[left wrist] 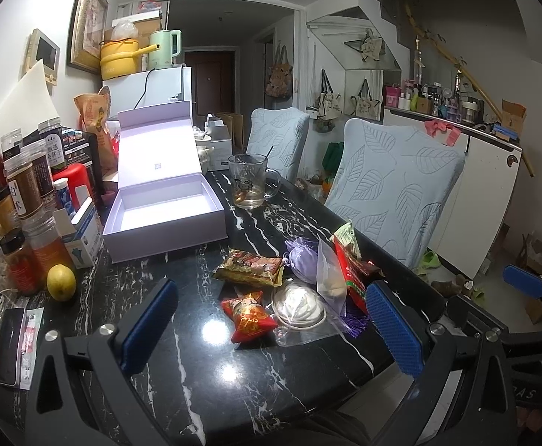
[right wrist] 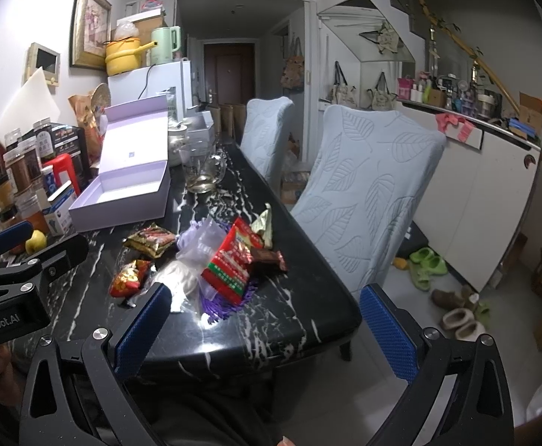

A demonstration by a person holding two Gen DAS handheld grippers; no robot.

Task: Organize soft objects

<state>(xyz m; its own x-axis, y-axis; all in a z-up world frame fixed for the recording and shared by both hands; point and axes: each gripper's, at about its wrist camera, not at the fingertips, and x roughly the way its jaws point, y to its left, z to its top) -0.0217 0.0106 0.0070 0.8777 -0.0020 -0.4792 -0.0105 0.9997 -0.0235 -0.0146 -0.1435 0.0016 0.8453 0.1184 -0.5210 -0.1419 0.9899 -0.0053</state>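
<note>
A heap of soft packets lies on the black marble table (left wrist: pixel 204 383): a small red packet (left wrist: pixel 247 316), a brown-gold snack packet (left wrist: pixel 249 270), a white soft item in clear wrap (left wrist: pixel 300 306), a lilac pouch (left wrist: pixel 302 260) and a red-green packet (left wrist: pixel 350 267). An open lilac box (left wrist: pixel 166 215) stands behind them, empty. My left gripper (left wrist: pixel 271 330) is open, just short of the heap, holding nothing. My right gripper (right wrist: pixel 267 330) is open and empty, near the table's front corner; the heap (right wrist: pixel 226 260) lies ahead of it, the box (right wrist: pixel 122 193) farther left.
A glass mug (left wrist: pixel 250 180) stands right of the box. Jars, bottles and a lemon (left wrist: pixel 61 282) crowd the table's left side. Two chairs with leaf-pattern covers (left wrist: pixel 393 189) stand along the right edge. Slippers (right wrist: pixel 425 265) lie on the floor.
</note>
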